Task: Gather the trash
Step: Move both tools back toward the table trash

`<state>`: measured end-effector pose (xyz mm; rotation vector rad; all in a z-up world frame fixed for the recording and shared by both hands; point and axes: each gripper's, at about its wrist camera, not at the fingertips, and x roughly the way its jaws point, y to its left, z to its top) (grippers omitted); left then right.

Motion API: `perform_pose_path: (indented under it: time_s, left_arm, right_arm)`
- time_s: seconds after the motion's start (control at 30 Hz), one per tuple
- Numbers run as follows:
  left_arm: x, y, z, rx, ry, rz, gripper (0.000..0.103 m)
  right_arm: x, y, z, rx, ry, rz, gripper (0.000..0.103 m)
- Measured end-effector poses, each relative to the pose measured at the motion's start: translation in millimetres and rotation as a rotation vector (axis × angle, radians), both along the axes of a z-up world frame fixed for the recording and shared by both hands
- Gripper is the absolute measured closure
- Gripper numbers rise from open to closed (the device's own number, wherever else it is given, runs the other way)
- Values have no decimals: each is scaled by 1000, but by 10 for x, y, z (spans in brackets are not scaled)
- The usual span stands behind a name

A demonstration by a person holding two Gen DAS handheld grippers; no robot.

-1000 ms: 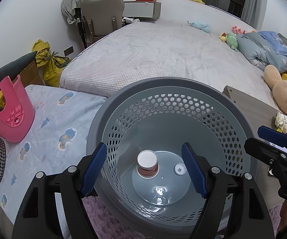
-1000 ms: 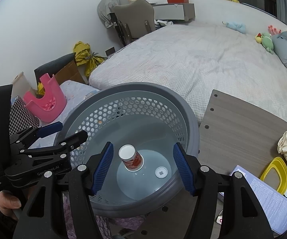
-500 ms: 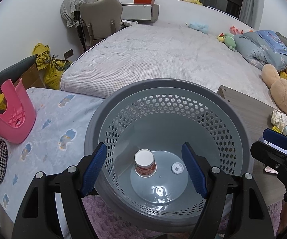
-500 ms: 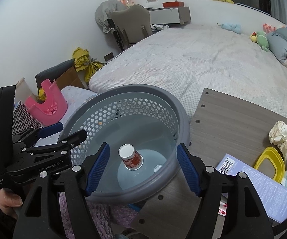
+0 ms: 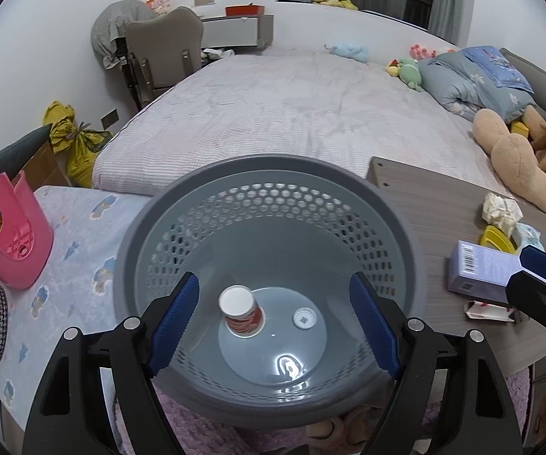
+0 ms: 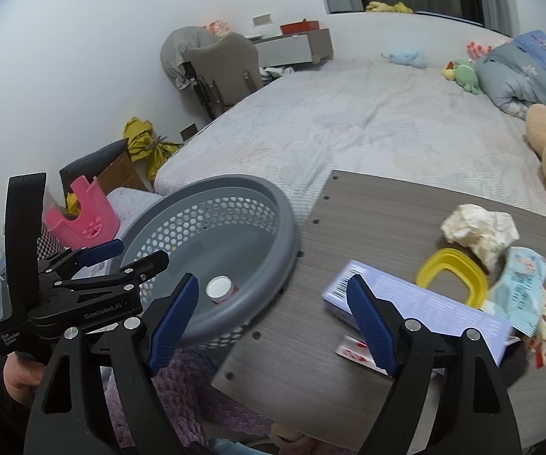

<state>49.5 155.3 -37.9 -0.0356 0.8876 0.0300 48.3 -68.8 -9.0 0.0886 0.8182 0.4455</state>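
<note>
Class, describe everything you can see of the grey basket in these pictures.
The basket is round, grey and looks like plastic, with a thick smooth rim, walls pierced by hexagonal holes and a solid glossy floor. It stands upright beside the wooden table, in front of the bed. Inside, a red paper cup stands upside down beside a small white cap. Neither gripper touches it.

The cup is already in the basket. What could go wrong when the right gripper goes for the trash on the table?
The purple box, yellow ring and wrappers lie crowded together, so the open right gripper may push neighbours instead of gripping one piece. The crumpled paper may slip from the pads. The flat packet at the table edge could fall off.
</note>
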Motion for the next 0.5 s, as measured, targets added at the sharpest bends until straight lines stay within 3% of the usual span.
perform_pose_path:
  time_s: [0.23, 0.5]
  left_arm:
    - [-36, -447, 44, -17, -14, -106, 25]
    - [-47, -953, 48, -30, -3, -216, 25]
  right_arm:
    - [-229, -510, 72, -12, -18, -99, 24]
    - [-406, -1059, -48, -36, 1, -212, 24]
